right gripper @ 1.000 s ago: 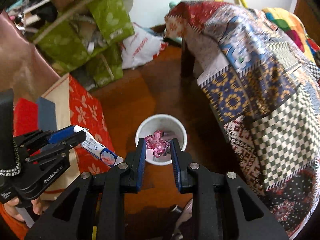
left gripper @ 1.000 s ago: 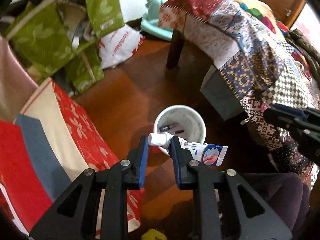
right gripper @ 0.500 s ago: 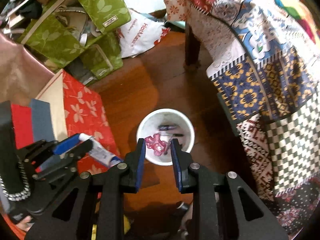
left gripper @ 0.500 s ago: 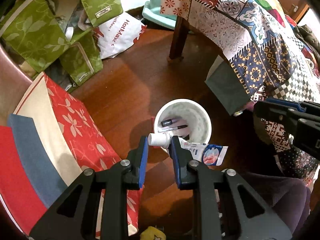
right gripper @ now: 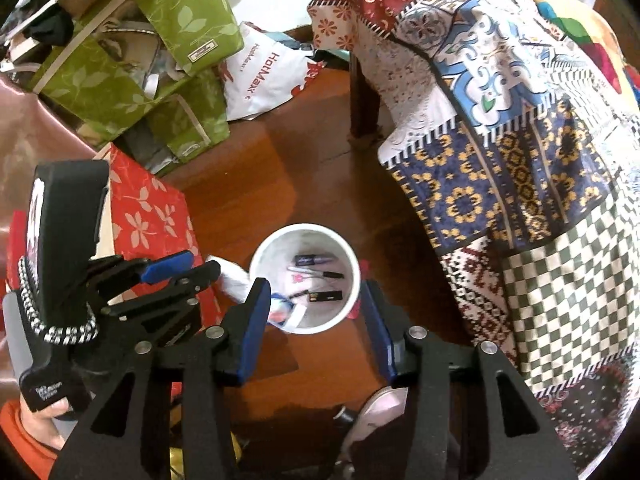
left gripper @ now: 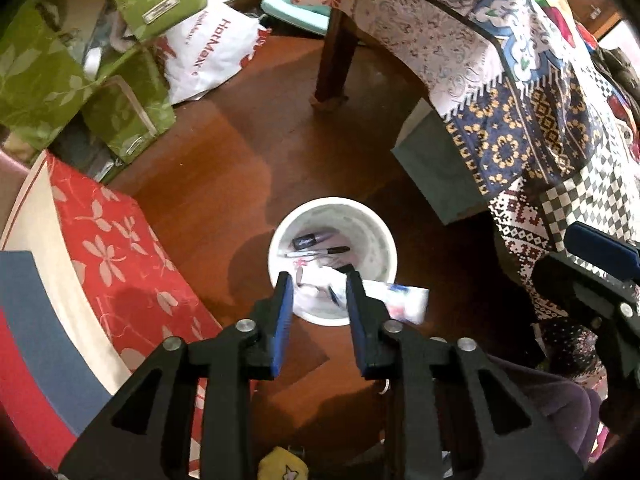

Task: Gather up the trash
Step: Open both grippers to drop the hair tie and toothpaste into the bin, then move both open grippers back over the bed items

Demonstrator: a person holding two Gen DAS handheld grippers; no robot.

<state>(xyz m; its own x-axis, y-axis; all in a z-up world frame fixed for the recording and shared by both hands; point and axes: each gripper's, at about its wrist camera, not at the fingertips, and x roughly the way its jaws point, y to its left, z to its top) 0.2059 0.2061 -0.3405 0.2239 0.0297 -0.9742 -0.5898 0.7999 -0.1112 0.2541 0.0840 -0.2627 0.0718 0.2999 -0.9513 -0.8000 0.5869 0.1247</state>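
A white bin (left gripper: 376, 236) (right gripper: 352, 268) stands on the wooden floor below both grippers. Pens and small items (right gripper: 316, 274) lie inside. My left gripper (left gripper: 320, 284) is open above the bin's near rim. The toothpaste tube (left gripper: 400, 300) is loose and blurred, lying across the rim; it also shows in the right wrist view (right gripper: 234, 280). My right gripper (right gripper: 312, 292) is wide open and empty over the bin. The pink clip (right gripper: 297, 278) lies inside the bin.
A red flowered box (left gripper: 120, 248) stands left of the bin. Green bags (left gripper: 60, 68) and a white plastic bag (left gripper: 208, 52) are at the back left. A table with a patchwork cloth (left gripper: 520, 80) and a grey box (left gripper: 436, 172) are on the right.
Both grippers opened. The left let go of the toothpaste tube, which drops at the bin's rim. The right let go of the pink clip, which now lies in the bin.
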